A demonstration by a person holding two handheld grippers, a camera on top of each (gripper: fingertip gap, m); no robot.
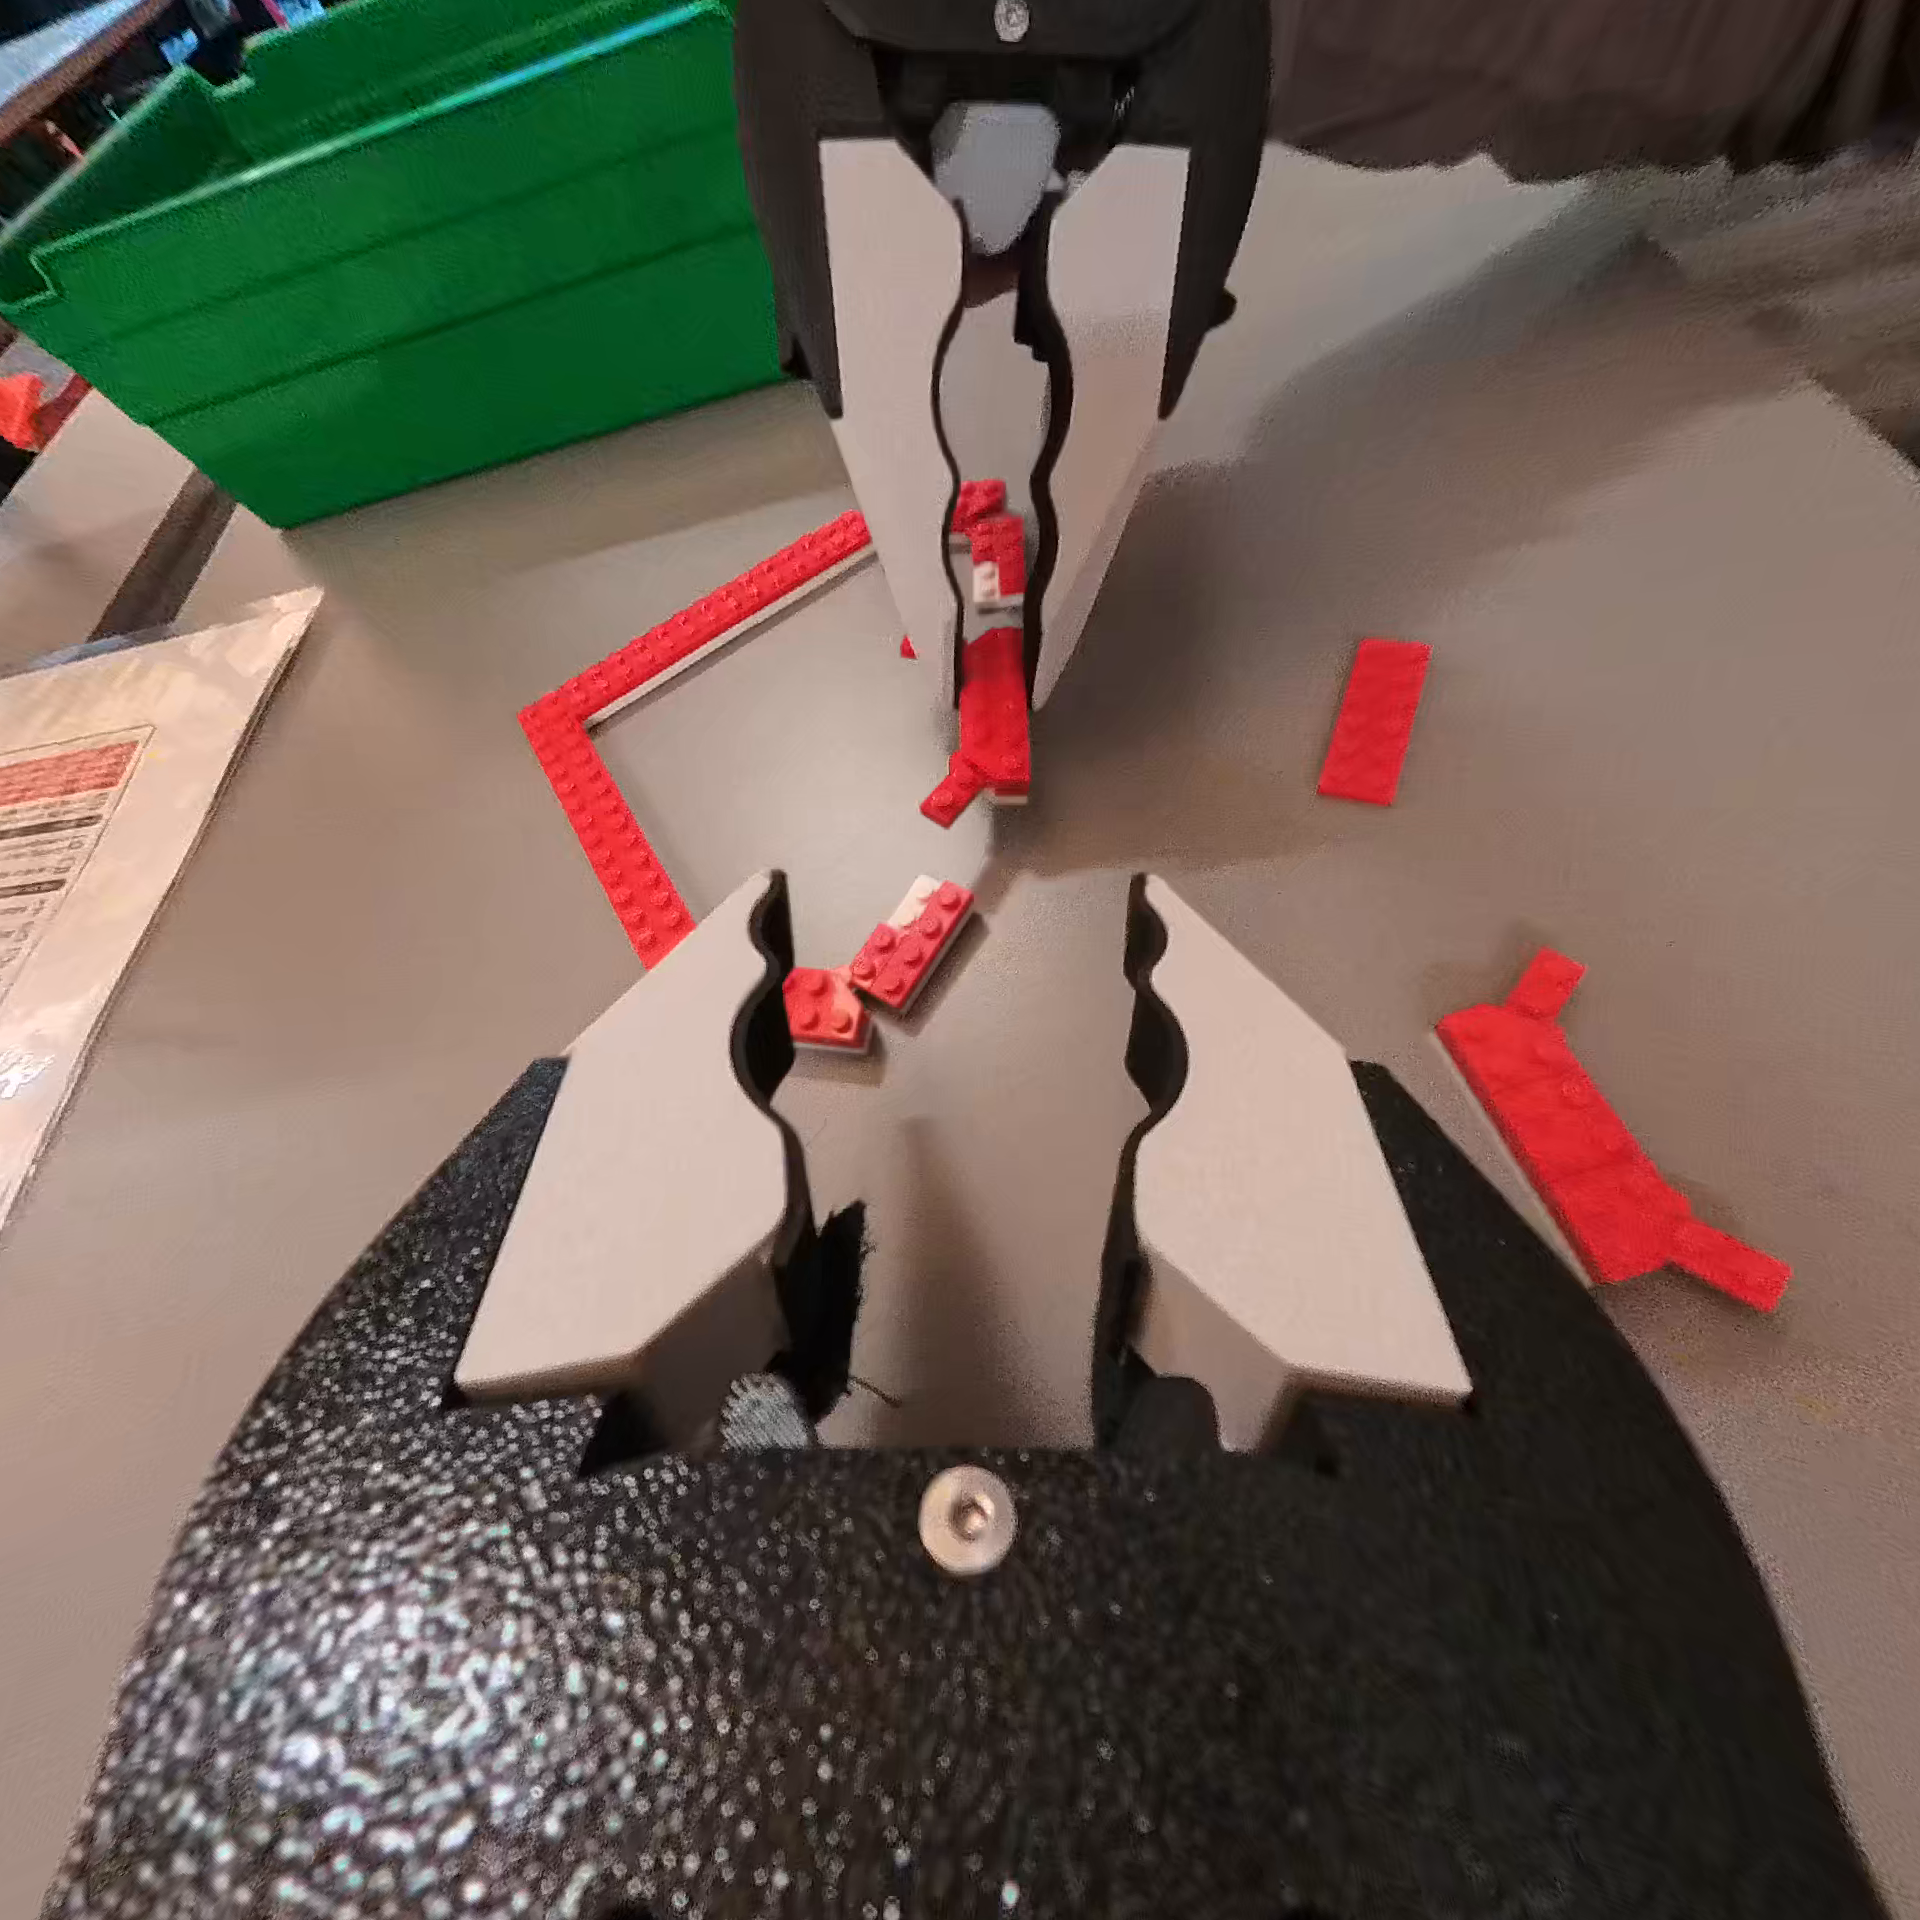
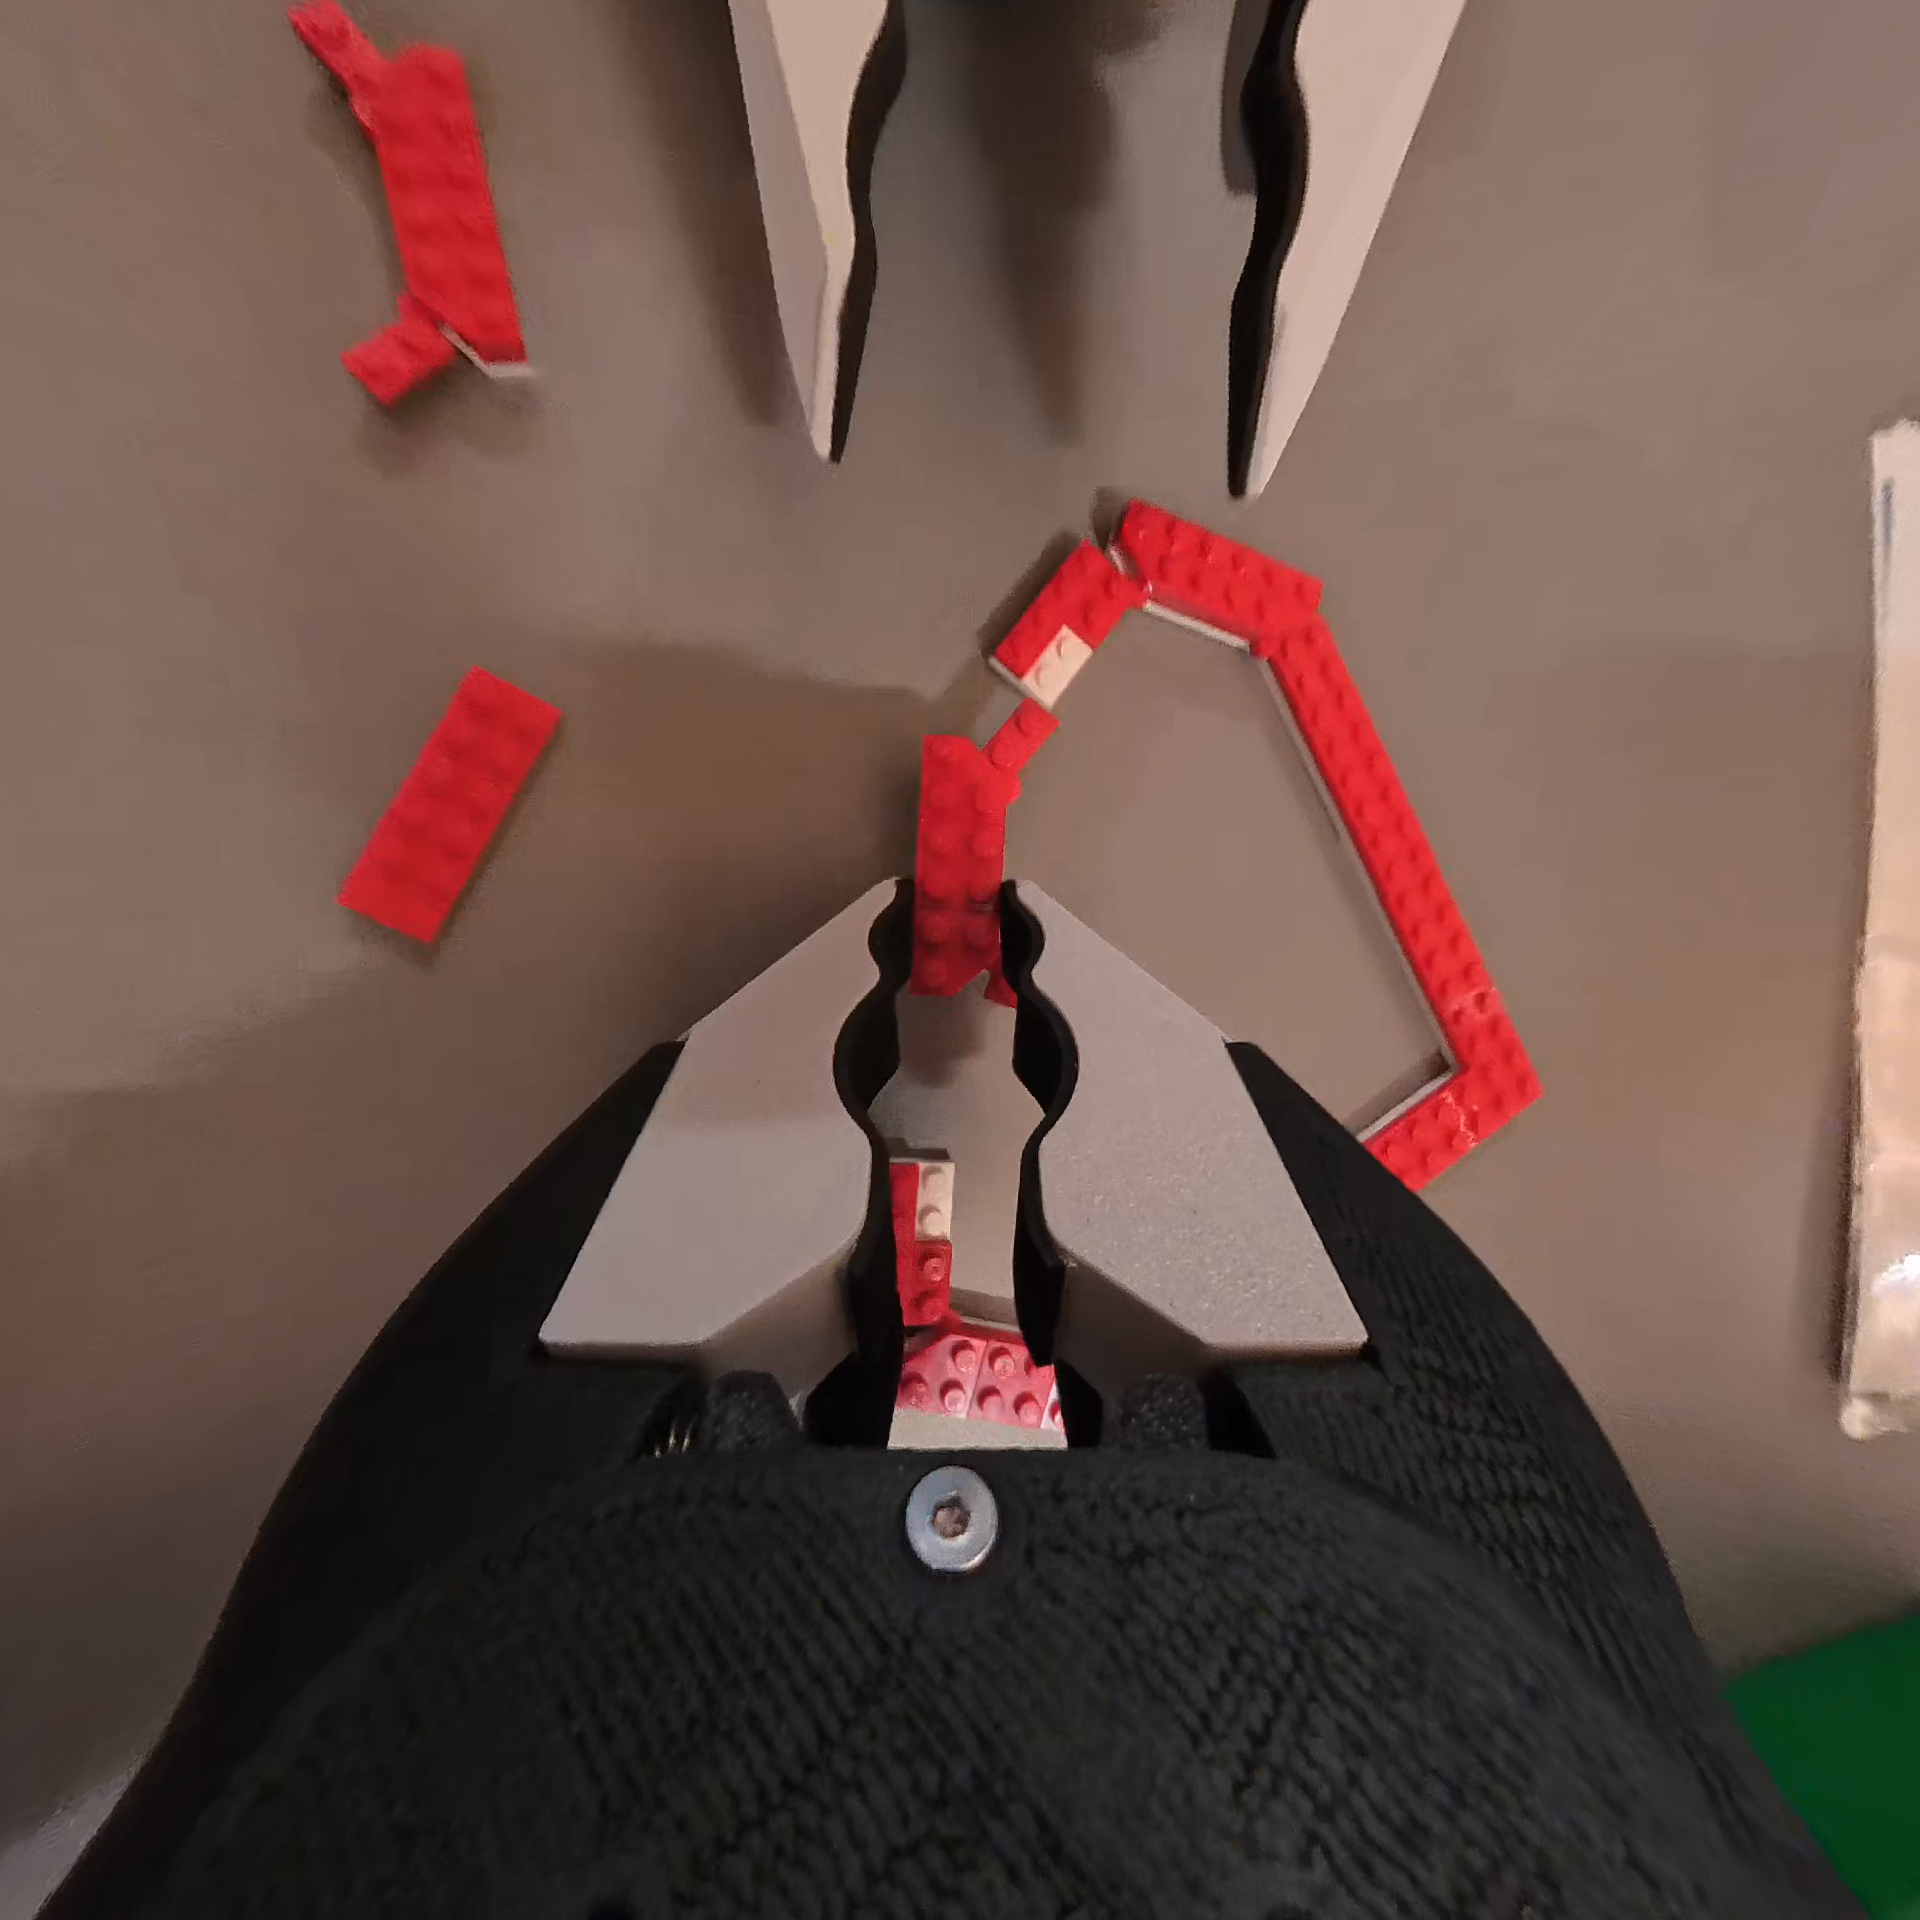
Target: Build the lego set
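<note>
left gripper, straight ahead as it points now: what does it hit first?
Probably the small red-and-white plate cluster on the table just beyond the open left gripper; past that, the right gripper holding a red assembly. Depth is unclear.

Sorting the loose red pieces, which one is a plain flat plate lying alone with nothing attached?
The plain rectangular red plate lying alone right of the right gripper. The long assembly has tabs at both ends, and the L-shaped frame is joined strips.
</note>
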